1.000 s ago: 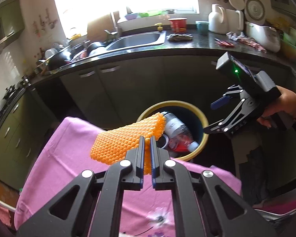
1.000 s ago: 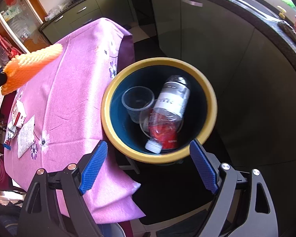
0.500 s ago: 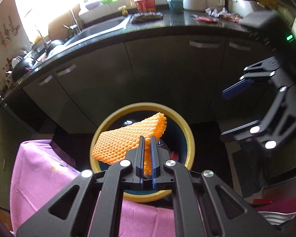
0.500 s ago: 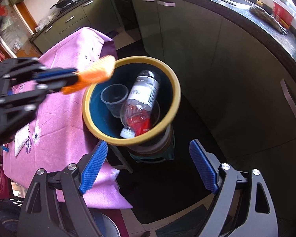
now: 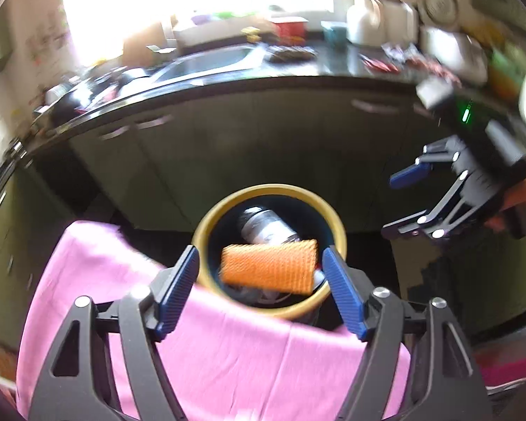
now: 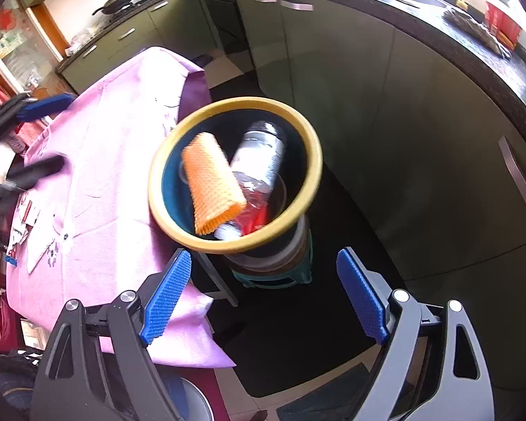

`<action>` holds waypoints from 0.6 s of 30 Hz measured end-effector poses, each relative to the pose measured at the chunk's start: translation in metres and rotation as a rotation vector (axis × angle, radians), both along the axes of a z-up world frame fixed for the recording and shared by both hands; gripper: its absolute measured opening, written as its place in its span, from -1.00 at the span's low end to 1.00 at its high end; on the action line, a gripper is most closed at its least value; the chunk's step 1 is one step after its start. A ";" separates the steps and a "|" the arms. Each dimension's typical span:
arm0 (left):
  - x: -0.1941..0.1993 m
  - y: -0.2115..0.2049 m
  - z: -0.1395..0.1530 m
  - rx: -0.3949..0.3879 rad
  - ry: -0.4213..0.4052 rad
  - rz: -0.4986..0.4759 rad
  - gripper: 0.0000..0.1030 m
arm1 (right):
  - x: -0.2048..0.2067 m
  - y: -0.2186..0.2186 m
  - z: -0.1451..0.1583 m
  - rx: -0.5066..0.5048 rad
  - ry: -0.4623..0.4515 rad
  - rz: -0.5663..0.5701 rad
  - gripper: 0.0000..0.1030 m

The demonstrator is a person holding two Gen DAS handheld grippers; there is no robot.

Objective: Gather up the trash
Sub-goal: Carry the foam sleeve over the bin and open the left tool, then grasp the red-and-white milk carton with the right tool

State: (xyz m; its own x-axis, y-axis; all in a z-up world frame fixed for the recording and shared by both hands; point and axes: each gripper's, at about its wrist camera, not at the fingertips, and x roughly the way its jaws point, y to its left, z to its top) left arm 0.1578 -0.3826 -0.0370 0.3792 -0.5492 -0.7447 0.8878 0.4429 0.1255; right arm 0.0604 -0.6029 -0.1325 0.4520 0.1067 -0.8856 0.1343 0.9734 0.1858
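Netting of orange foam (image 6: 212,184), rolled into a short sleeve, is lying inside the mouth of the yellow-rimmed bin (image 6: 312,154), free of both grippers and leaning on the other rubbish there. Under and beside it a clear plastic bottle (image 6: 261,156) with a pale label is resting on its side, with a red wrapper showing at its lower end. In the left wrist view, which is blurred, the orange netting (image 5: 268,266) is showing across the near half of the bin (image 5: 336,221), between the two blue pads but touching neither. The left gripper (image 5: 261,289) is opening its jaws, which are already standing wide, with nothing pressed between them; it is hanging above the edge of the pink tablecloth (image 5: 235,358) and pointing down at the bin. The right gripper (image 6: 261,296) is also standing wide and holding nothing, hovering over the dark floor just beside the bin. From the left wrist view it is appearing at the right, gripped by a hand (image 5: 519,198). The bin is sitting on a stack of stools (image 6: 277,270) right against the cloth-covered table. Behind it, dark green cabinets (image 6: 350,80) are running under a black countertop (image 5: 298,70) carrying a sink (image 5: 210,65) and assorted kitchenware.
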 end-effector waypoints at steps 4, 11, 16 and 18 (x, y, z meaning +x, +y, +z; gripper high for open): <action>0.001 0.085 0.035 -0.058 -0.007 0.145 0.54 | 0.012 0.026 0.004 -0.009 -0.004 0.061 0.64; -0.002 0.247 0.053 -0.156 0.002 0.462 0.63 | 0.064 0.122 0.021 -0.024 -0.019 0.275 0.64; -0.001 0.352 0.042 -0.216 0.004 0.678 0.63 | 0.104 0.224 0.037 -0.032 -0.051 0.488 0.64; -0.003 0.381 0.037 -0.232 0.016 0.735 0.63 | 0.116 0.274 0.042 -0.031 -0.073 0.591 0.64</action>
